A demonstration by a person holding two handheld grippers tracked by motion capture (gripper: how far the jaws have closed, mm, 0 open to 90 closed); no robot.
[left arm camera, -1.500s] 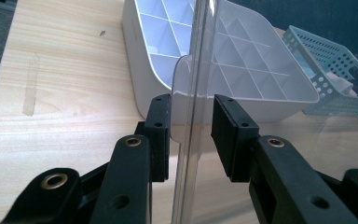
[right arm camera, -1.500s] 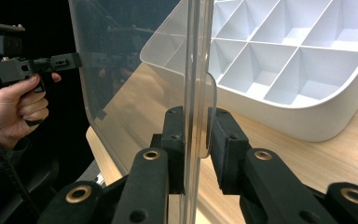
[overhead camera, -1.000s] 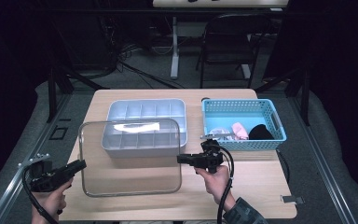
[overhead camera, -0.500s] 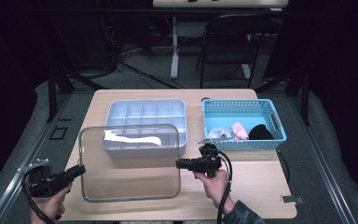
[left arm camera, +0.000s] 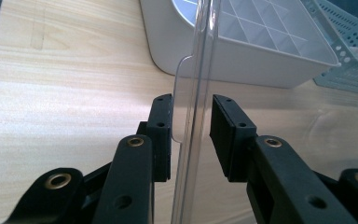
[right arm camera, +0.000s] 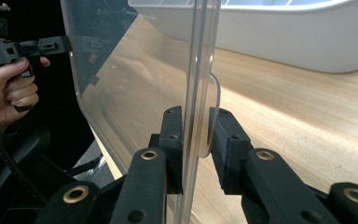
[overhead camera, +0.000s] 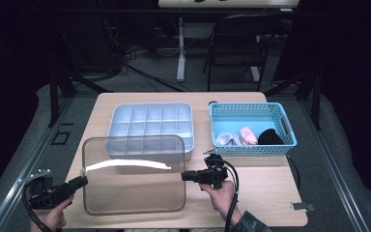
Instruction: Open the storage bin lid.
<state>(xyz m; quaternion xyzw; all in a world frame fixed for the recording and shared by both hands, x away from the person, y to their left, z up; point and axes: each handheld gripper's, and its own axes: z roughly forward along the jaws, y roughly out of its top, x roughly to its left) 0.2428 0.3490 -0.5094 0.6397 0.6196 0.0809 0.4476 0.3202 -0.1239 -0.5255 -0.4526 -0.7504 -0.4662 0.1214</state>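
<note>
A clear plastic lid (overhead camera: pixel 133 188) hangs level above the near part of the wooden table (overhead camera: pixel 261 193), its far edge overlapping the grey compartment tray (overhead camera: pixel 150 104). My left gripper (overhead camera: pixel 83 181) is shut on the lid's left edge. In the left gripper view the pads sit on either side of the rim tab (left arm camera: pixel 200 70). My right gripper (overhead camera: pixel 183 176) is shut on the right edge, where the lid (right arm camera: pixel 135 84) stands between its pads. The right gripper view also has the left gripper (right arm camera: pixel 51 45) across the lid.
A blue basket (overhead camera: pixel 251 105) stands at the back right of the table with white (overhead camera: pixel 228 139), pink (overhead camera: pixel 248 136) and black (overhead camera: pixel 269 137) soft items in it. A chair (overhead camera: pixel 236 43) and cables are on the floor behind the table.
The lid and both grippers have drifted a little toward the near edge of the table. Both grips look the same.
</note>
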